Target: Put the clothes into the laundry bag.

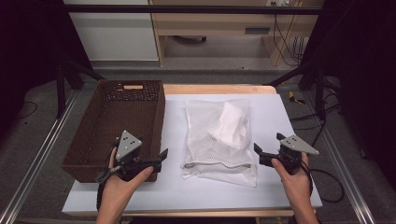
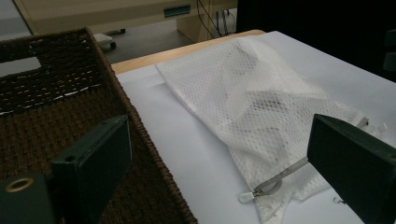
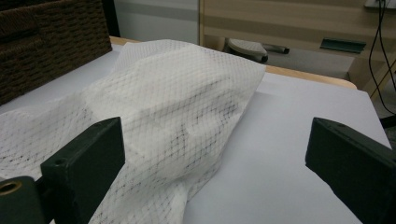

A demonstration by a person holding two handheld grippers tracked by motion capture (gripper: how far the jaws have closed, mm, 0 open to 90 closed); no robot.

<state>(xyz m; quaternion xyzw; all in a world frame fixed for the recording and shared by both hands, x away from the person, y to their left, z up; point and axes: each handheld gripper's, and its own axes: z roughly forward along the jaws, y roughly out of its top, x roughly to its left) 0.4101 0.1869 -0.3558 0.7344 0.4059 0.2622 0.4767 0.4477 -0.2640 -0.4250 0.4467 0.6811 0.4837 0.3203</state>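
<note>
The white mesh laundry bag [image 1: 220,140] lies flat in the middle of the table [image 1: 275,186], on its white top, with something white folded inside it toward the far right of the bag. Its zipper [image 2: 275,179] runs along the near edge, grey tape with the pull lying at the near left corner. The bag is bulged and rumpled, higher at the far end, as the right gripper view shows [image 3: 177,102].

Left of the bag sits the brown woven basket [image 1: 95,140], long side just beside the bag, a handle slot in its far wall.

Now the tools. The left tool [image 1: 161,156] hangs over the basket's near right corner, held from below by the left hand [image 1: 122,184]; its jaws stand wide apart, nothing between them, one over the basket rim [image 2: 154,154] and the other over the bag's near end. It touches neither.

The right tool [image 1: 258,154] is out at the bag's near right edge, gripped by the right hand [image 1: 293,179], jaws pointing left toward the bag. They too are spread wide and pinch nothing, the left jaw over the mesh, the right over bare table.
</note>
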